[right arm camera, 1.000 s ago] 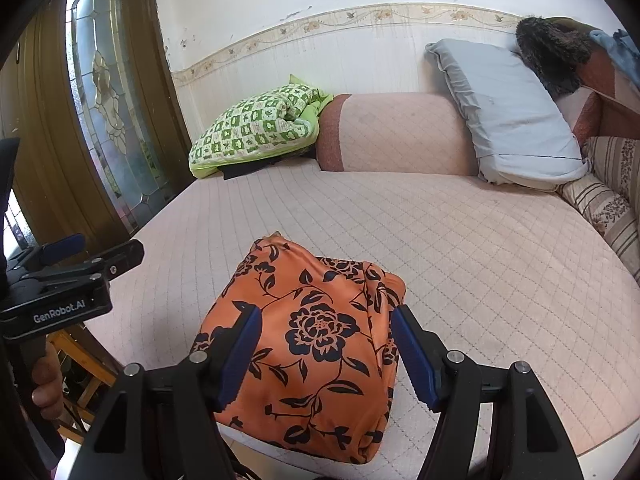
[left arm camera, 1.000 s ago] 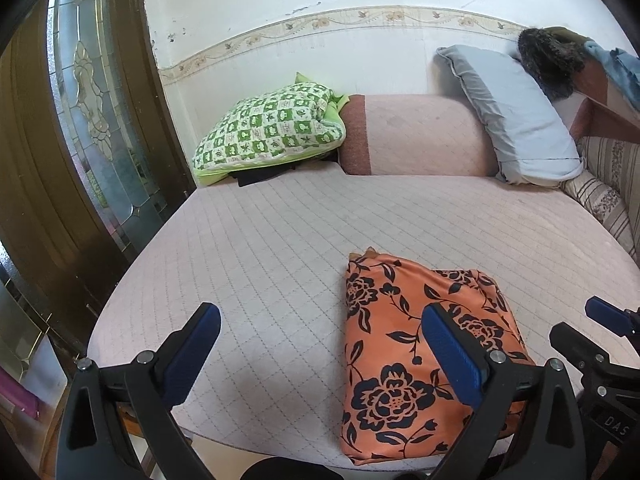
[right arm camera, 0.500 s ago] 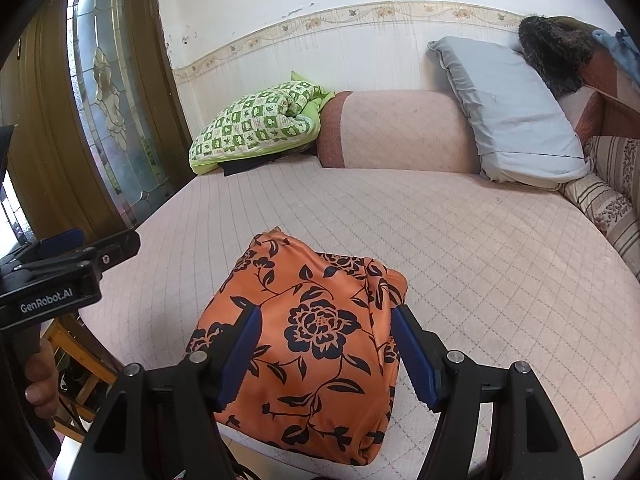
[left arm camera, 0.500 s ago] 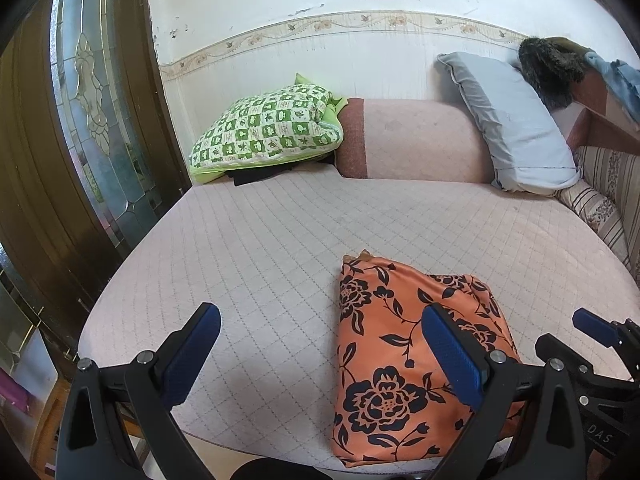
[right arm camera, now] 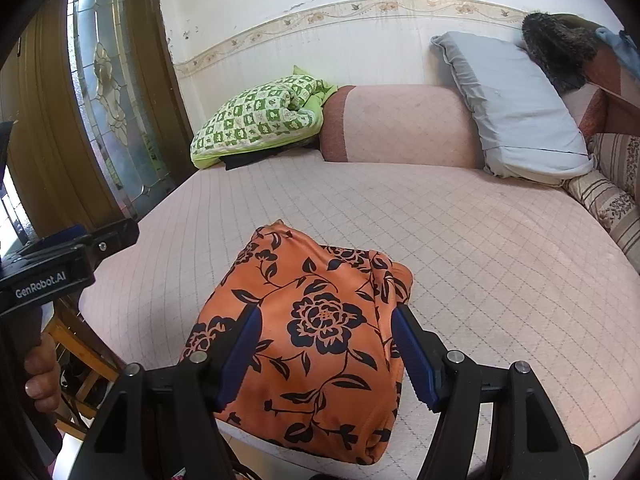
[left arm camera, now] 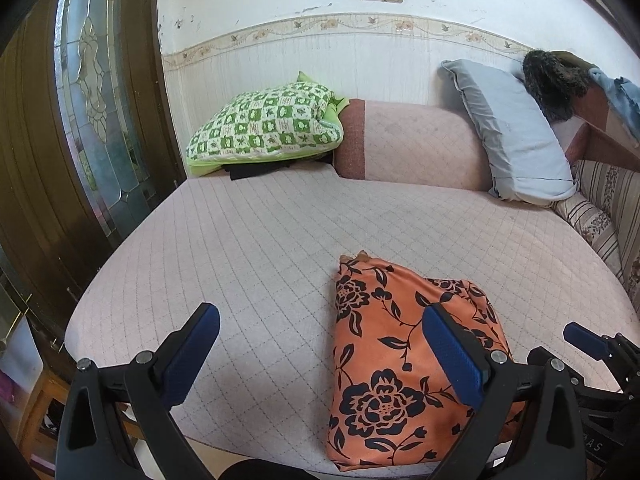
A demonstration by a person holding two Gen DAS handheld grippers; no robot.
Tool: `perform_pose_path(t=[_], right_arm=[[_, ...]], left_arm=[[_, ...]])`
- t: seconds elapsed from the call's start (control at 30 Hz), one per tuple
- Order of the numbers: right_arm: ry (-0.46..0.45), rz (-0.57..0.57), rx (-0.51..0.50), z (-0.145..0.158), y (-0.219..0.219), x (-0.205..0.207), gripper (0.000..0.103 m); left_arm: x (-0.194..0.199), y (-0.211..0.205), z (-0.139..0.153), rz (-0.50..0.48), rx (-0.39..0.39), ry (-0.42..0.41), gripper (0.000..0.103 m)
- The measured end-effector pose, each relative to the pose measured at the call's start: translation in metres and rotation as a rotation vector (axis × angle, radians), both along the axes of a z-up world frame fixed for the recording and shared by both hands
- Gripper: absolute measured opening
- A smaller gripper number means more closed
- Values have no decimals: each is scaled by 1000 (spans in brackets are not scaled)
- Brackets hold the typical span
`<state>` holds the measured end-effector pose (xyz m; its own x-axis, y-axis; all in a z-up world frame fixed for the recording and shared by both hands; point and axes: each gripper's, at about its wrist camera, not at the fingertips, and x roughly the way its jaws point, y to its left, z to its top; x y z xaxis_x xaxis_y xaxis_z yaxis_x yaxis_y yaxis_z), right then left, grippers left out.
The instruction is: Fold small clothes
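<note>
A wide bed covered in a pale pink quilted spread (left arm camera: pixel 248 248) carries everything. At its near edge lies a folded orange cloth with black flowers (right arm camera: pixel 316 340). Along the far side, against the wall, sit a green-and-white checked pillow (left arm camera: pixel 268 124) on a dark garment at the left, a pink bolster with a brown end (left arm camera: pixel 412 144) in the middle, and a pale blue pillow (left arm camera: pixel 516 136) leaning at the right, with striped cushions (right arm camera: pixel 608 196) at the right edge.

- The place is a home bedroom: a bed (left arm camera: pixel 248 248) under a quilted pink cover fills the view.
- A grey pillow (right arm camera: pixel 516 108) and a green checked quilt (left arm camera: pixel 268 124) lie against the wall.
- A wooden door (right arm camera: pixel 108 92) with patterned glass stands at the left.
</note>
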<state>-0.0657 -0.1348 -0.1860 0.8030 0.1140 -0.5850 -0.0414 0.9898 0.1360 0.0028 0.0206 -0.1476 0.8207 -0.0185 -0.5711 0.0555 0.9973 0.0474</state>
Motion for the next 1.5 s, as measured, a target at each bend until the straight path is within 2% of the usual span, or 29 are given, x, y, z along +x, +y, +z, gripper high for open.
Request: perform_pose_path(t=[0.4,0.67,0.87,1.2,1.5], right_arm=[[17,11,-4,-6,4,4,70],[31,19,-2,-10,6,5,70],[32,25,-7,-9,8,5,70],[25,30,-15,-7,12,4,70],[24,24,-13,-6,10,3,70]], left_arm=[[7,9,-8,34,-13,35,101],[15,13,-21,78,20,85,101],[14,17,-19,101,27,69,101],[12,6,-12,74,129,68,101],[7,3,-2,56,117,38,101]])
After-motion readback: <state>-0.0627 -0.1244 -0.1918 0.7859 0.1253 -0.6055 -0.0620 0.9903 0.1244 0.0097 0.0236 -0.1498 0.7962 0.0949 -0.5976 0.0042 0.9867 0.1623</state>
